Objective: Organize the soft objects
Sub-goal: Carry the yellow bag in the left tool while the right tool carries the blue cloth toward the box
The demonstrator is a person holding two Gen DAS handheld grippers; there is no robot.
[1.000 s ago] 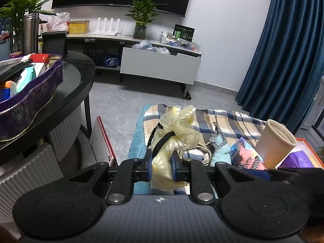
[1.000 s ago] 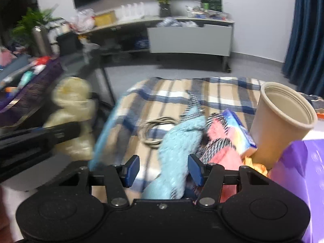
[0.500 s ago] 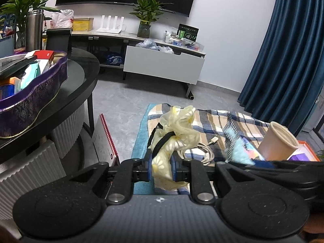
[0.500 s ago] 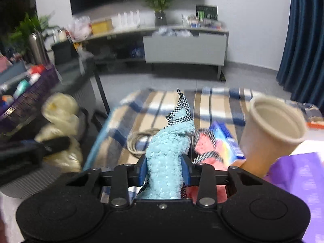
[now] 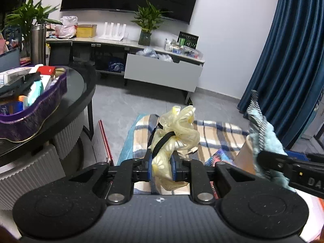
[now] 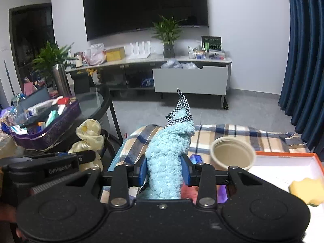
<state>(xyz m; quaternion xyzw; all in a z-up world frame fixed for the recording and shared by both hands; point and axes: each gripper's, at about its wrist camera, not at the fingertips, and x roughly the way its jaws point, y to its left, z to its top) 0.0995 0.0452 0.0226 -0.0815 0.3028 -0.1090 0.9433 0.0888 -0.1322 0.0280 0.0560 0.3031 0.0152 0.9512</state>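
Observation:
A pale yellow flowered cloth with a black band (image 5: 176, 133) sticks up from my left gripper (image 5: 162, 167), which is shut on its lower part. It hangs above the left end of the plaid blanket (image 5: 218, 133). My right gripper (image 6: 164, 172) is shut on a light blue fluffy cloth (image 6: 168, 147) with black-and-white checked trim, which is held upright above the blanket. In the left wrist view the blue cloth (image 5: 267, 139) and the right gripper (image 5: 269, 158) show at the right. In the right wrist view the yellow cloth (image 6: 89, 135) shows at the left.
A tan paper cup (image 6: 232, 154) stands on the blanket beside an orange-rimmed white box (image 6: 283, 168) that holds a yellow sponge (image 6: 305, 190). A pink cloth (image 6: 188, 192) lies below the right gripper. At the left, a black round table (image 5: 77, 93) carries a full purple tray (image 5: 40, 109).
My right gripper closed on the blue fluffy cloth and lifted it off the blanket. My left gripper rose a little with the yellow cloth still in it.

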